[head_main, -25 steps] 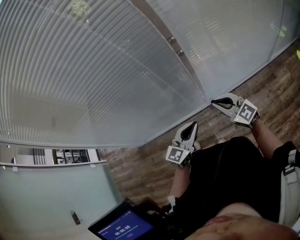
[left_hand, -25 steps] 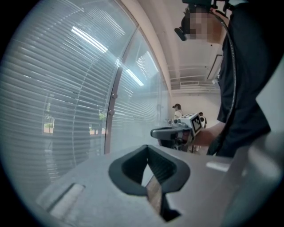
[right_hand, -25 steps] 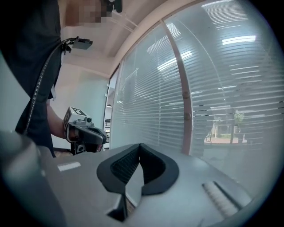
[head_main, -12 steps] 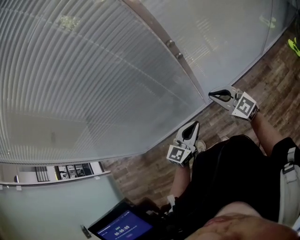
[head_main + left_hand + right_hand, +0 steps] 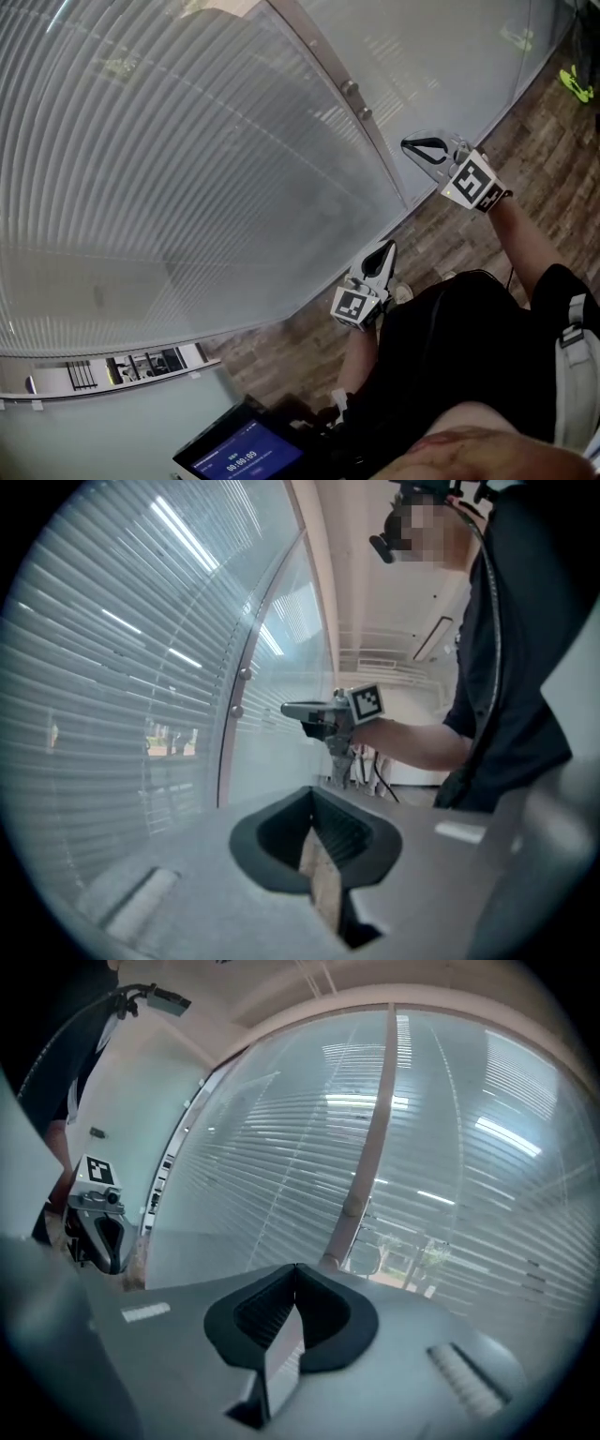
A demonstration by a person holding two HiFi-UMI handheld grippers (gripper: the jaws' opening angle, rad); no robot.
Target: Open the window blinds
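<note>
The window blinds (image 5: 187, 159) hang with their slats turned flat, filling the left pane; a second blind (image 5: 441, 56) covers the right pane. Between them runs a slanted frame post (image 5: 323, 56) with two small knobs (image 5: 352, 89). My right gripper (image 5: 408, 145) is shut and empty, raised beside the post just below the knobs, not touching it. My left gripper (image 5: 388, 246) is lower, near the pane's bottom corner, also shut with nothing in it. The right gripper view looks over shut jaws (image 5: 296, 1267) at the post (image 5: 370, 1147). The left gripper view shows its shut jaws (image 5: 312, 791) and the right gripper (image 5: 286, 708) beyond.
Wood-plank floor (image 5: 300, 347) runs along the foot of the window. A lit tablet screen (image 5: 246, 457) sits at the bottom left, beside a frosted panel (image 5: 94, 422). A yellow-green object (image 5: 577, 82) lies on the floor at the far right.
My right gripper has risen and swung left toward the frame post, rolling as it went. The left gripper has shifted only slightly. Both stayed shut.
</note>
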